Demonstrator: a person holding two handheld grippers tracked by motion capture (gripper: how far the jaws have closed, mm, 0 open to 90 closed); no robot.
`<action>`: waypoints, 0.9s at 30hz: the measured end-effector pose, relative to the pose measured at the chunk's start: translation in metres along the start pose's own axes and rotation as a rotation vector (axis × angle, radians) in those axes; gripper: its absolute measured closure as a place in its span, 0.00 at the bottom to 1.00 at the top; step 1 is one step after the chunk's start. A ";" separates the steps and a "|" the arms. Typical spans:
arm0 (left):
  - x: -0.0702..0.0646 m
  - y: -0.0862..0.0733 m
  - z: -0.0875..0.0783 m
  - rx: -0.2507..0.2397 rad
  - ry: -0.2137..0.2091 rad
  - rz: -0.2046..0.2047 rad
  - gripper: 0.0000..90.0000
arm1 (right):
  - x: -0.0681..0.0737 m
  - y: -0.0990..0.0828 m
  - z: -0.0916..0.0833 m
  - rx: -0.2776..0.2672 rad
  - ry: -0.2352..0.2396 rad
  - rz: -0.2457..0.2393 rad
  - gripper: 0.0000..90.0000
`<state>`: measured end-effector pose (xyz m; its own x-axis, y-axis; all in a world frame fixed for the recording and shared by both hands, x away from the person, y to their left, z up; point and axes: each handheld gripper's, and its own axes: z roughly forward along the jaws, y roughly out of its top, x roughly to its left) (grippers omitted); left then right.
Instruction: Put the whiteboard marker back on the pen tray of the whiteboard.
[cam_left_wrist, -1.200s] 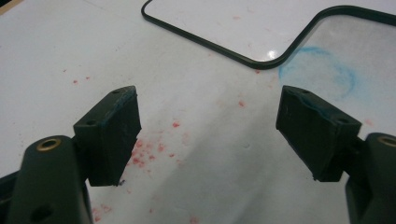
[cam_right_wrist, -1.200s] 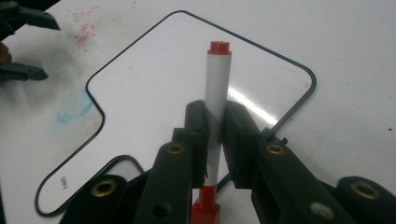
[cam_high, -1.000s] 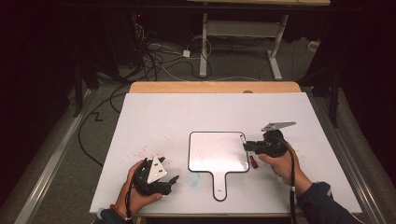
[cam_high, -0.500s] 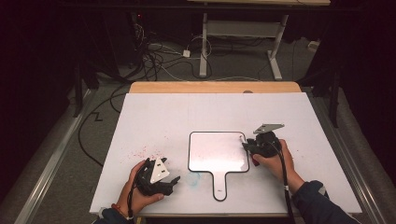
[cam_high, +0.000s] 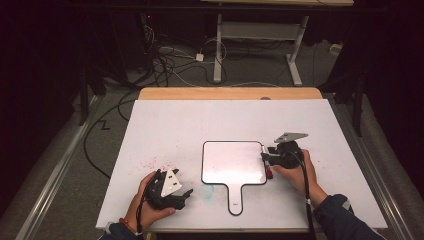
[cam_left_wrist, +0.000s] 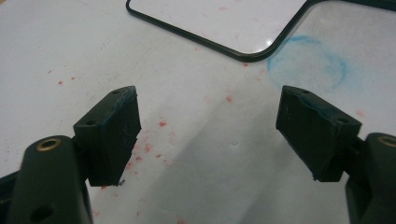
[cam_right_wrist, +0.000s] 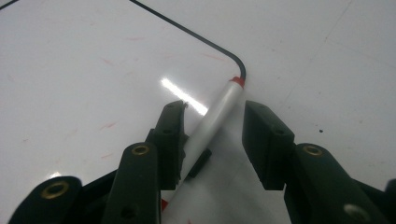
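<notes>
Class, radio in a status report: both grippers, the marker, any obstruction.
Left gripper open, idle over the table. Right gripper just been opening; marker lies loose between its fingers, on the whiteboard corner. Nothing in the way.

Both grippers are black – the left gripper (cam_high: 167, 192) and right gripper (cam_high: 281, 154) each carry a grey three-cornered plate on top and trail a black cable. Their fingers (cam_left_wrist: 112, 133) are blocky black pads on arms with brass-ringed screw holes. Dark blue sleeves – and a red band at the left wrist.
</notes>
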<state>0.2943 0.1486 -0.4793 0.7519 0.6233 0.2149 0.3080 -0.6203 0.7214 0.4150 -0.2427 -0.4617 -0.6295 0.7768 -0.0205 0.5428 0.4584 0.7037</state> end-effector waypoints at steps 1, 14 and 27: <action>0.000 0.000 0.000 0.000 0.000 0.000 0.24 | 0.000 0.000 -0.001 -0.005 -0.002 -0.001 0.66; 0.001 0.001 -0.001 -0.011 0.011 -0.005 0.23 | 0.005 0.007 -0.027 -0.164 0.010 -0.108 0.59; 0.003 0.001 -0.001 -0.015 0.018 -0.014 0.23 | 0.012 0.004 -0.068 -0.296 -0.022 -0.229 0.41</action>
<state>0.2965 0.1499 -0.4771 0.7372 0.6402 0.2161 0.3098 -0.6044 0.7340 0.3721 -0.2605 -0.4106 -0.7019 0.6794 -0.2140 0.2030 0.4787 0.8542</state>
